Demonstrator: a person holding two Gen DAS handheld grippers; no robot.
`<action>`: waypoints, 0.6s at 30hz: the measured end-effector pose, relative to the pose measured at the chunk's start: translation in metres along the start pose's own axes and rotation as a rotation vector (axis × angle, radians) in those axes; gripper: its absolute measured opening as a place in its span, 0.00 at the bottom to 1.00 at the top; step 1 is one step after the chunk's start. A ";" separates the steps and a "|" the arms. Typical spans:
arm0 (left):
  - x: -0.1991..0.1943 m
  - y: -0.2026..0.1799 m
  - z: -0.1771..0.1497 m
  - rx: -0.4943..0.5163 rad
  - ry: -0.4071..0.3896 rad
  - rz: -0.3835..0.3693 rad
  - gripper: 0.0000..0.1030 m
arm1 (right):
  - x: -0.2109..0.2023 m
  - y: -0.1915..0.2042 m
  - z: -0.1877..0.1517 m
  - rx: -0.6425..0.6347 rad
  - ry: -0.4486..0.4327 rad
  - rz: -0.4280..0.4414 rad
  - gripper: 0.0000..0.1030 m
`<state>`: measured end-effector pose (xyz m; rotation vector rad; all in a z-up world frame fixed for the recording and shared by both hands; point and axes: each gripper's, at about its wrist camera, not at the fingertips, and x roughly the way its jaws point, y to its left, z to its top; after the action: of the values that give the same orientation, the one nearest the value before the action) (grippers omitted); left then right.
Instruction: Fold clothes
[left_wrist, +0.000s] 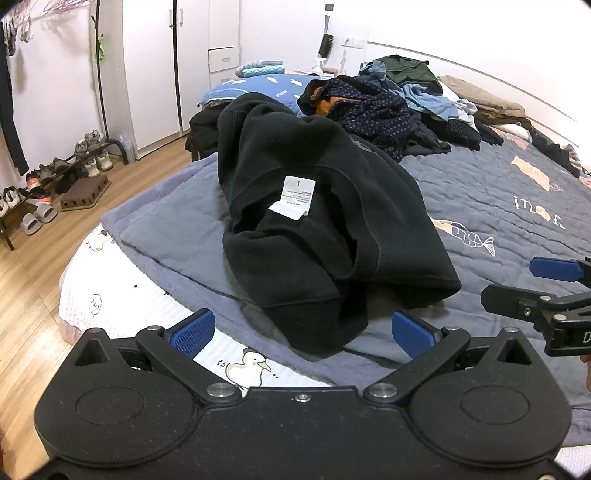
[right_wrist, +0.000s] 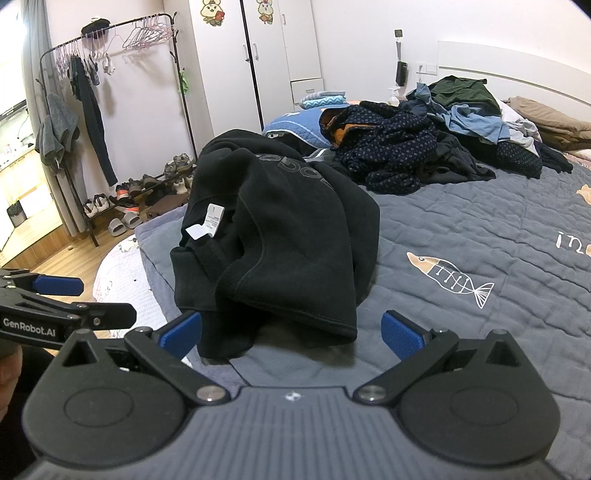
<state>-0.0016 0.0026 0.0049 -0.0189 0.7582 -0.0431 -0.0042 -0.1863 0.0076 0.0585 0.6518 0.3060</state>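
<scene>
Lying in a loose heap on the grey quilt (left_wrist: 480, 192), the black sweatshirt (left_wrist: 314, 206) is unfolded, bunched, its ribbed hem toward both cameras. White care label (left_wrist: 293, 197) faces up on the sweatshirt, marked "L"; in the right wrist view the same label (right_wrist: 210, 221) sits on the sweatshirt's left side. Faint tone-on-tone lettering visible on the sweatshirt's upper surface; not legible.

Left gripper (left_wrist: 303, 334): jaws spread wide, nothing between them, hovering just short of the sweatshirt's near hem. Right gripper (right_wrist: 291, 332): jaws likewise wide apart, empty, near the hem, not touching the cloth as far as visible. Each gripper also appears side-on at the edge of the other's view.

Beyond the sweatshirt: a pile of mixed clothes (left_wrist: 391, 99), dotted navy, light blue, dark green. Blue pillow (left_wrist: 258, 85) behind the sweatshirt. Left of the sweatshirt, off the bed: shoe rack (left_wrist: 55, 173) on wood floor, and a garment rail (right_wrist: 110, 55) with hangers.
</scene>
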 end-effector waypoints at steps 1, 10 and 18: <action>0.000 0.000 0.000 0.001 0.001 0.001 1.00 | 0.000 0.000 0.000 0.000 0.000 0.000 1.00; 0.001 0.000 -0.001 0.008 0.000 -0.007 1.00 | 0.001 0.000 -0.001 0.001 0.002 -0.001 1.00; 0.002 0.002 -0.001 -0.004 -0.004 -0.037 1.00 | 0.001 -0.001 0.000 0.005 0.003 0.000 1.00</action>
<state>-0.0009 0.0043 0.0026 -0.0362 0.7540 -0.0767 -0.0033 -0.1874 0.0066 0.0632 0.6558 0.3045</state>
